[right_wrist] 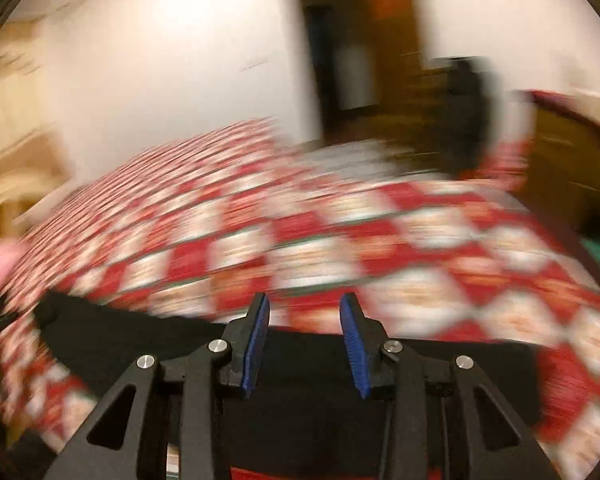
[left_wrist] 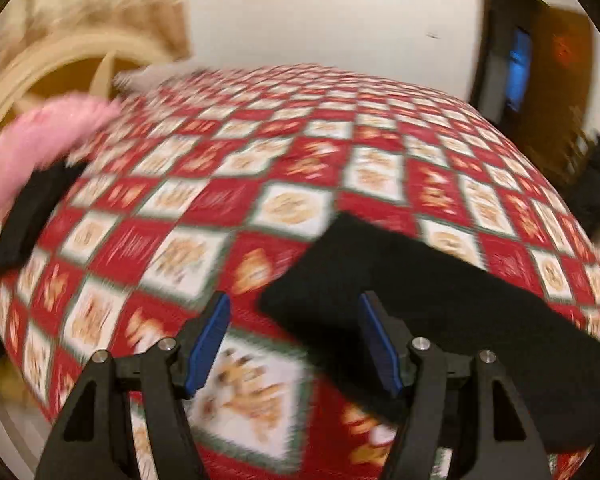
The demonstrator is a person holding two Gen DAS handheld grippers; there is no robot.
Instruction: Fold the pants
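Both tools, left (left_wrist: pixel 294 344) and right (right_wrist: pixel 304 344), gape empty; I aim low at black pants (left_wrist: pixel 420 300) edge on bed (left_wrist: pixel 260 140), pinch single layer.

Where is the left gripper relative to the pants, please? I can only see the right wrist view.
Observer: The left gripper is open and holds nothing. One end of the black pants shows between its fingers, lying on the checkered bedspread.
Operator: Thank you. Is anything else near that side?
Observer: Yes, a second black item lies at the bed's left edge, against a pink fluffy thing. It is apart from the pants.
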